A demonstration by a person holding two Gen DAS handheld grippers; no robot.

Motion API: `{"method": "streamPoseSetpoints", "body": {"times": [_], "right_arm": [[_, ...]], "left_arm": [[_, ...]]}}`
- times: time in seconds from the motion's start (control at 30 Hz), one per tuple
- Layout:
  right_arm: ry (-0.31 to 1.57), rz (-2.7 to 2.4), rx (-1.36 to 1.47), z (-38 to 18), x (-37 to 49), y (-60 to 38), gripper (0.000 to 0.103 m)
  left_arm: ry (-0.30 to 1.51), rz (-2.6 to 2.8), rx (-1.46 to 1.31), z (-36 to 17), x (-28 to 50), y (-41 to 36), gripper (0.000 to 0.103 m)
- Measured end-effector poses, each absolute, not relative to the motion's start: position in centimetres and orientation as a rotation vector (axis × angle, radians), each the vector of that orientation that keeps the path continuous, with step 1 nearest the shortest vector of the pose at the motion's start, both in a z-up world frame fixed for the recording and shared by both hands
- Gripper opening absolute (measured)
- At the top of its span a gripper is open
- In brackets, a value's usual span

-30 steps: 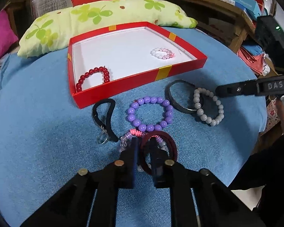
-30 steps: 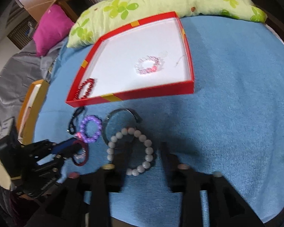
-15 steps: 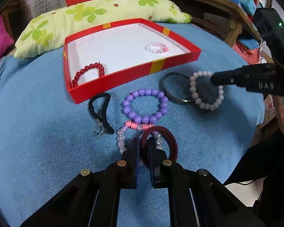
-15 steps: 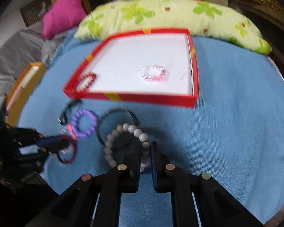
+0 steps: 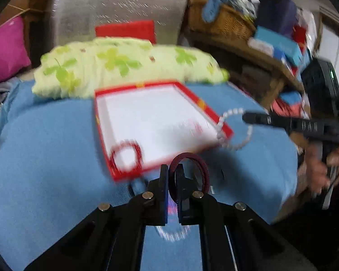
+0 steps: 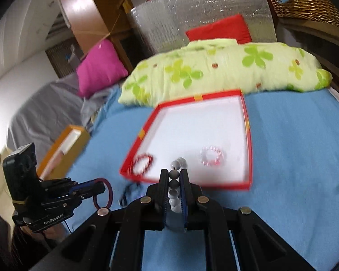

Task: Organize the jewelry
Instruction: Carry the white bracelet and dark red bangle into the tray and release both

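Observation:
My left gripper (image 5: 172,171) is shut on a dark red band bracelet (image 5: 202,168) and holds it above the blue cloth, just in front of the red tray (image 5: 217,113). My right gripper (image 6: 174,176) is shut on a white bead bracelet (image 6: 174,187), lifted near the tray's (image 6: 248,135) front edge. In the left wrist view the white bracelet (image 5: 235,113) hangs from the right gripper over the tray's right corner. The tray holds a red bead bracelet (image 5: 125,155) and a pink-white bead bracelet (image 6: 211,155). In the right wrist view the left gripper holds the dark ring (image 6: 102,194).
A green flowered pillow (image 6: 214,72) lies behind the tray. A pink cushion (image 6: 99,67) and an orange box (image 6: 63,149) are at the left. A blurred beaded bracelet (image 5: 171,230) lies on the blue cloth (image 5: 45,158) under my left gripper. Wicker basket (image 5: 223,20) and shelves at right.
Both grippers have lifted their bracelets off the cloth and moved toward the tray. The white bead bracelet now hangs in the air. The views are motion-blurred.

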State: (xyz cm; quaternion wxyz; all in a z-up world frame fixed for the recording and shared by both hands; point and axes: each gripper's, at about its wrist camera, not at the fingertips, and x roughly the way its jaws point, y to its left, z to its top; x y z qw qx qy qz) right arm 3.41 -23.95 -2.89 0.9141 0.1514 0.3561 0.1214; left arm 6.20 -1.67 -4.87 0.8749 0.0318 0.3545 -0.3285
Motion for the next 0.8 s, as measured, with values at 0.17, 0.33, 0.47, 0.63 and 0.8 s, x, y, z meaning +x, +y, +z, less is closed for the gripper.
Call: {"method": "streamPoseSetpoints", "body": {"times": [0.17,0.33,0.47,0.63,0.8], "right_arm": [[0.718,0.238,0.410,-3.1,8.9,-24.1,0.011],[0.784,0.228,0.477,-5.9,14.6,-24.0,0.011],[0.815,0.211,0.544,-8.1,17.7,-24.6,0.011],[0.837,0.130,0.613,-9.8,20.0,-26.1,0.015],[0.794,0.057,0.670,-9.5,19.2,-28.1,0.075]], "left_arm": [[0.739,-0.608,0.041,-4.3,12.2,-3.9,0.006],[0.833,-0.531,0.048,-7.1,18.4,-5.9,0.006],[0.885,-0.519,0.043,-8.8,20.8,-6.5,0.006],[0.951,-0.478,0.045,-10.4,22.3,-6.9,0.006],[0.890,-0.452,0.038,-8.8,21.3,-5.6,0.043]]}}
